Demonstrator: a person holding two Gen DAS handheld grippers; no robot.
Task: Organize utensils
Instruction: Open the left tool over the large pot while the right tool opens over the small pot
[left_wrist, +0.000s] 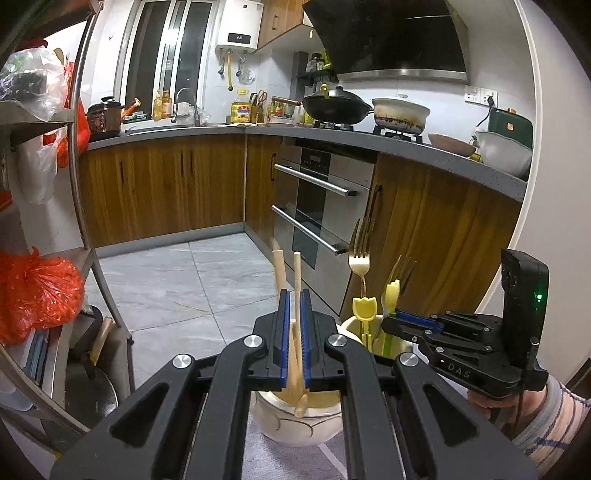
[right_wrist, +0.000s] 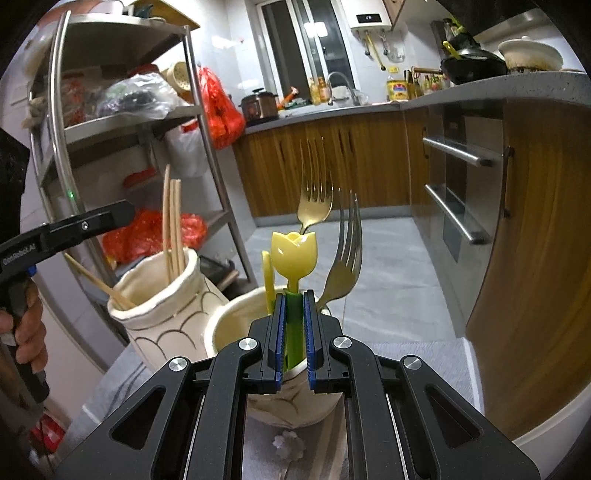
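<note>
My left gripper (left_wrist: 294, 300) is shut on a pale wooden chopstick (left_wrist: 297, 273), held upright over a cream ceramic jar (left_wrist: 280, 424). A second chopstick (left_wrist: 277, 267) leans beside it in the same jar. My right gripper (right_wrist: 294, 300) is shut on the green stem of a yellow tulip-shaped utensil (right_wrist: 293, 254), which stands in a second cream jar (right_wrist: 229, 326). That jar also holds a gold fork (right_wrist: 314, 206), a silver fork (right_wrist: 345, 266) and another yellow utensil (right_wrist: 267, 277). The chopstick jar (right_wrist: 162, 314) stands just left of it. The right gripper (left_wrist: 397, 317) shows in the left wrist view too.
Both jars stand on a grey cloth (right_wrist: 413, 362). A steel shelf rack (right_wrist: 199, 110) with red bags (left_wrist: 33, 291) stands close on the left. Wooden cabinets and an oven (left_wrist: 317, 206) run along the right, across a grey tiled floor (left_wrist: 177, 280).
</note>
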